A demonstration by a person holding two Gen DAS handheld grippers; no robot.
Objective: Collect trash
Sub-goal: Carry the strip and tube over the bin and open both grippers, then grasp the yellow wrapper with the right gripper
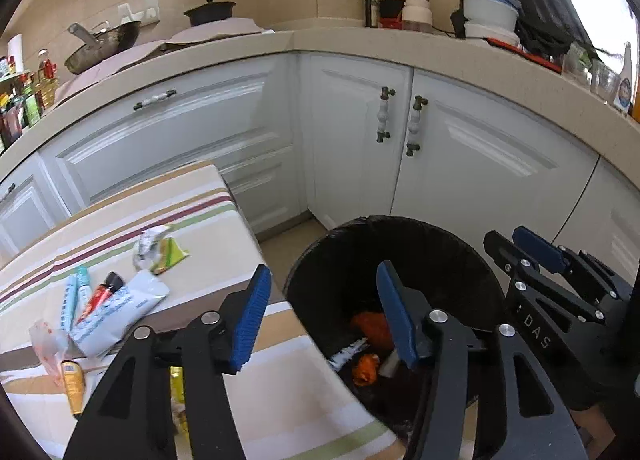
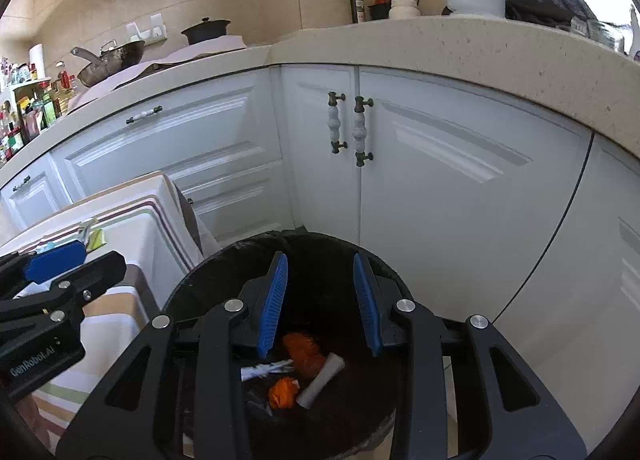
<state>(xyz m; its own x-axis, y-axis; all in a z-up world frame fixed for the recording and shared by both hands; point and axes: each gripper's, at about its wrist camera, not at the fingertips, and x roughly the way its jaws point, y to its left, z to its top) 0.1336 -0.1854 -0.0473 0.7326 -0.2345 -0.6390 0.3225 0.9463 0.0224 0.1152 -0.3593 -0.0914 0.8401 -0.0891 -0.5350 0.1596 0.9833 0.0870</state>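
Home kitchen: countertop (image 1: 328, 42), cabinets (image 1: 472, 164), wok (image 1: 102, 46)

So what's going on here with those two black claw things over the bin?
A person is clearing rubbish off a striped table into a black-lined bin, using a handheld gripper in each hand. Both the left gripper and the right gripper sit over the bin with their jaws apart and nothing between them. Orange wrappers and a grey tube lie at the bottom. Several tubes and packets wait on the table.
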